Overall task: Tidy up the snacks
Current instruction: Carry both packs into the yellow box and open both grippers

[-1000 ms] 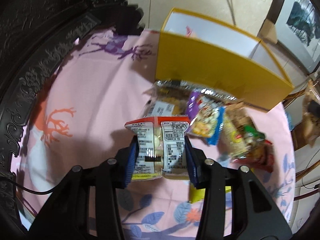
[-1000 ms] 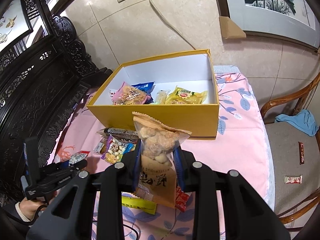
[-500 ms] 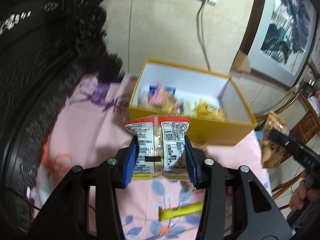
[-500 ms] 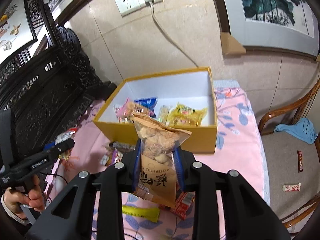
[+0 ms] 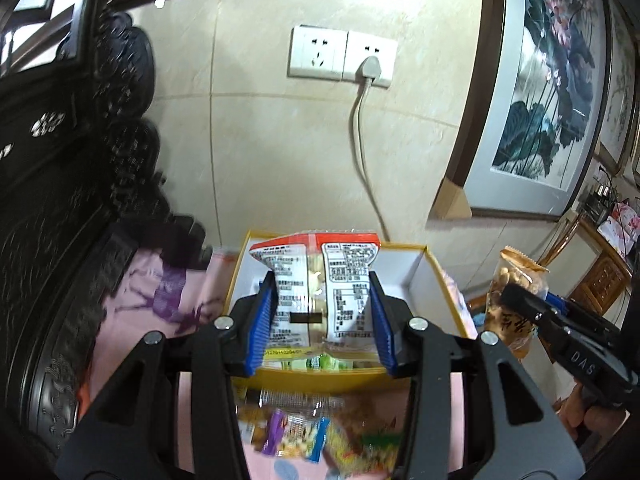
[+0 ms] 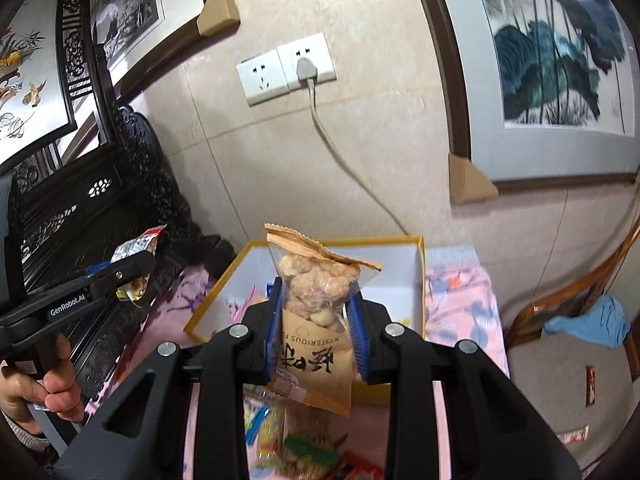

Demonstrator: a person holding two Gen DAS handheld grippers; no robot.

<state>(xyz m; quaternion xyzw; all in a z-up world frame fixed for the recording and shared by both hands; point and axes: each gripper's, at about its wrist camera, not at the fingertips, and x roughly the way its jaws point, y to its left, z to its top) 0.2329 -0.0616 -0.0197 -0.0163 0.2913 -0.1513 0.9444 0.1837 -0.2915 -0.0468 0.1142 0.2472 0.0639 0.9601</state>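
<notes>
Snacks held aloft in both grippers, short of the yellow box.

Left gripper (image 5: 322,316) clamps a red-topped white packet (image 5: 316,284); right gripper (image 6: 316,328) pinches a clear-windowed brown bag of puffs (image 6: 316,312). Below each, loose wrappers (image 5: 304,432) litter the pink counter (image 5: 160,304). Just beyond the fingertips sits the open yellow box (image 6: 420,280), some packets inside, before a wall socket (image 5: 342,58).

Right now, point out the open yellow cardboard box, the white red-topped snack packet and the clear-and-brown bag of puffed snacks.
Open yellow cardboard box (image 6: 208,307), right wrist view, left wall.
White red-topped snack packet (image 5: 344,276), left wrist view, label panel.
Clear-and-brown bag of puffed snacks (image 6: 316,346), right wrist view, brown lower panel.
</notes>
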